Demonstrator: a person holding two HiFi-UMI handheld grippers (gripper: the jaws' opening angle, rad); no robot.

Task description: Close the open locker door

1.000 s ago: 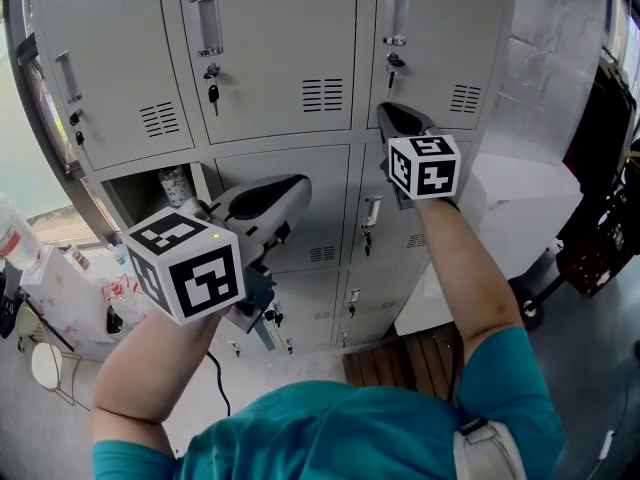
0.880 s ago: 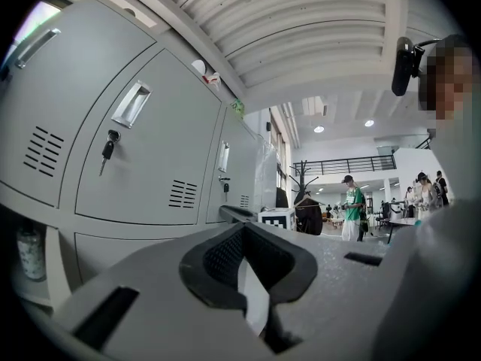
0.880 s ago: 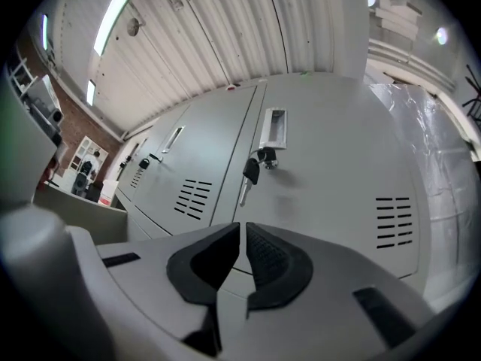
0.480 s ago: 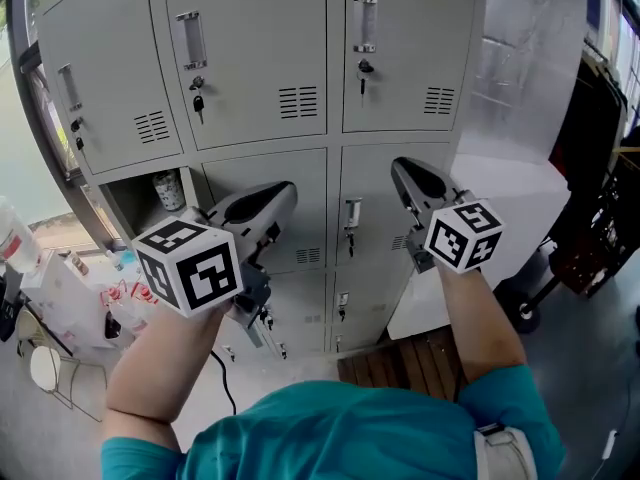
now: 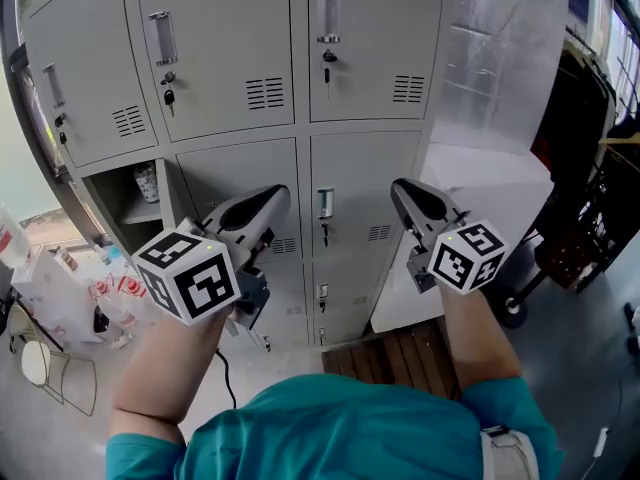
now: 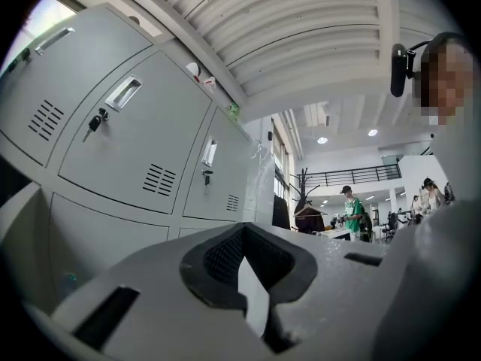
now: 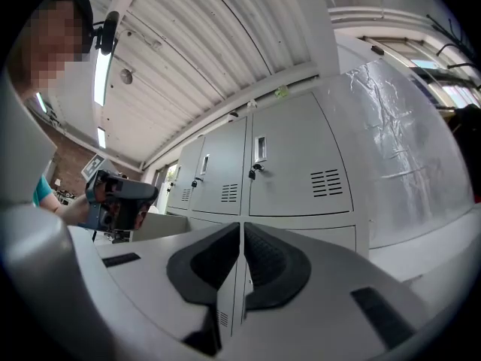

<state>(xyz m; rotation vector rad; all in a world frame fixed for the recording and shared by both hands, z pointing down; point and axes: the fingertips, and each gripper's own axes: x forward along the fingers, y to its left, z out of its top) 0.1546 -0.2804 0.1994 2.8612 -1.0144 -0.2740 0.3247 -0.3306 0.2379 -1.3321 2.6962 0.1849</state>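
Observation:
The grey locker bank (image 5: 230,78) fills the head view. One compartment in the middle row at the far left stands open (image 5: 128,206), with a patterned cup (image 5: 147,181) on its shelf. A thin grey strip at the opening's right side looks like its door (image 5: 171,193) seen edge-on. My left gripper (image 5: 274,194) hovers in front of the closed middle-row door just right of the opening, jaws shut and empty (image 6: 242,232). My right gripper (image 5: 399,187) is held in front of the right column, also shut on nothing (image 7: 241,228). Neither touches the lockers.
A white counter (image 5: 485,183) and a plastic-covered wall (image 5: 500,68) stand right of the lockers. A wooden pallet (image 5: 400,353) lies on the floor below. Bags and clutter (image 5: 95,298) sit at the lower left. Dark clothing (image 5: 580,118) hangs at the far right. People (image 6: 351,210) stand far off.
The right gripper has dropped from the top row of doors to the middle row and rolled. The left gripper has sunk a little. The lockers sit further left in the head view.

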